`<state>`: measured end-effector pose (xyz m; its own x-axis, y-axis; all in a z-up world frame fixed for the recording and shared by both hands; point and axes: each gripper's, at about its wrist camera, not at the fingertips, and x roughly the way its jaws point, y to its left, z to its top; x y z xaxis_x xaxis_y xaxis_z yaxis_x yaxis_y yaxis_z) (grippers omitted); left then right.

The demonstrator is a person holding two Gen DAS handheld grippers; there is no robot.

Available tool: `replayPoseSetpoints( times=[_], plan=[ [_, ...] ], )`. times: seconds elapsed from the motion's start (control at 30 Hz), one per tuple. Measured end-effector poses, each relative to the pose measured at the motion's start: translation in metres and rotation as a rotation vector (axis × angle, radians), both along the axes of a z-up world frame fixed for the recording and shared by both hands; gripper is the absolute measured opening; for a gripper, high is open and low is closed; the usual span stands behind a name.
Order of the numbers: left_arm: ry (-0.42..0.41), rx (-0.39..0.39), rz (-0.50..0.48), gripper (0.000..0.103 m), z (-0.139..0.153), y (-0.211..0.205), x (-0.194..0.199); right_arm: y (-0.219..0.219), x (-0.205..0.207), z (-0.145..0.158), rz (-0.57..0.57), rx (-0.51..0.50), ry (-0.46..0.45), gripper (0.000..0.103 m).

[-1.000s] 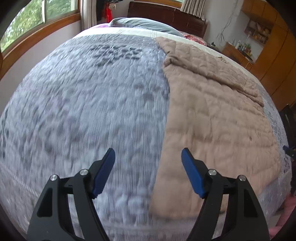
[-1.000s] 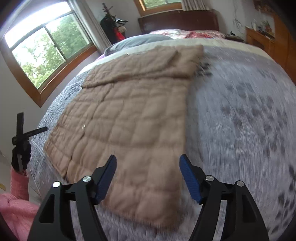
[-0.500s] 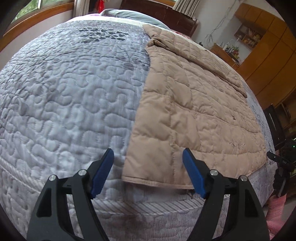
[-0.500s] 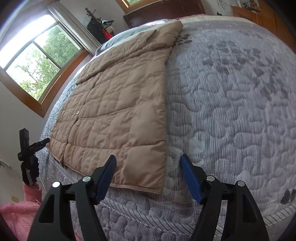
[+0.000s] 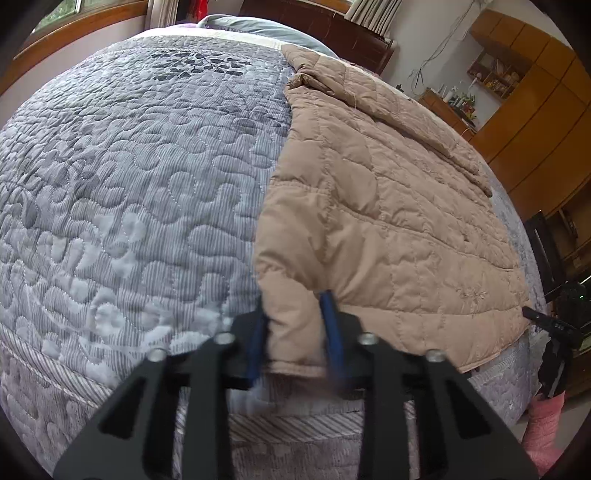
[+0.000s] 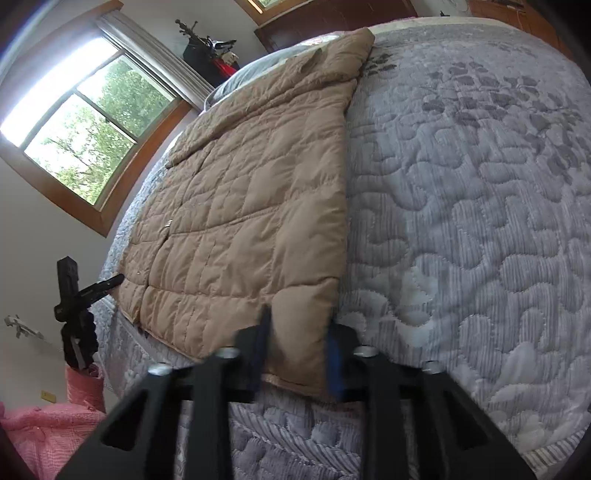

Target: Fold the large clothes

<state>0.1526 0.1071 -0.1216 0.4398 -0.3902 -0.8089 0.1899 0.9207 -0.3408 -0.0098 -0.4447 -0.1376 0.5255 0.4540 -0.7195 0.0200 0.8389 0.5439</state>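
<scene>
A tan quilted coat (image 5: 388,206) (image 6: 251,206) lies flat on a grey quilted bedspread (image 5: 129,184) (image 6: 480,221), its hem at the bed's near edge. My left gripper (image 5: 294,306) has the hem's left corner between its blue pads. The jaws are closing and the fabric bunches between them. My right gripper (image 6: 298,321) is closing the same way on the hem's right corner. Each gripper also shows in the other's view, the right gripper (image 5: 554,332) and the left gripper (image 6: 81,295), each above a pink sleeve (image 5: 543,424) (image 6: 81,384).
The bedspread's striped border (image 5: 295,424) drops away just under both grippers. A pillow (image 5: 258,27) and a dark headboard (image 5: 332,33) are at the far end. Wooden cabinets (image 5: 535,110) stand on one side, a window (image 6: 92,122) on the other.
Both grippers sank to the coat's near hem, then their jaws went from wide open to pinched on its two corners. The coat itself lies as before.
</scene>
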Motion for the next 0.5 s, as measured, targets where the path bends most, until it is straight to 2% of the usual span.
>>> replayPoseSetpoints(
  times=[0.07,0.2,0.33,0.5],
  plan=[
    [-0.002,-0.040,0.013,0.012,0.003,0.004,-0.002,0.000,-0.003,0.004,-0.001,0.000,-0.015,0.014],
    [-0.056,-0.075,0.020,0.010,0.020,0.011,-0.019,0.004,-0.016,0.019,0.003,-0.016,-0.063,0.011],
    [-0.096,-0.083,-0.004,0.010,0.041,0.015,-0.047,0.009,-0.040,0.038,0.017,-0.037,-0.120,0.011],
    [-0.130,-0.051,-0.042,0.010,0.057,0.017,-0.090,0.019,-0.072,0.051,0.021,-0.064,-0.172,0.011]
  ],
)
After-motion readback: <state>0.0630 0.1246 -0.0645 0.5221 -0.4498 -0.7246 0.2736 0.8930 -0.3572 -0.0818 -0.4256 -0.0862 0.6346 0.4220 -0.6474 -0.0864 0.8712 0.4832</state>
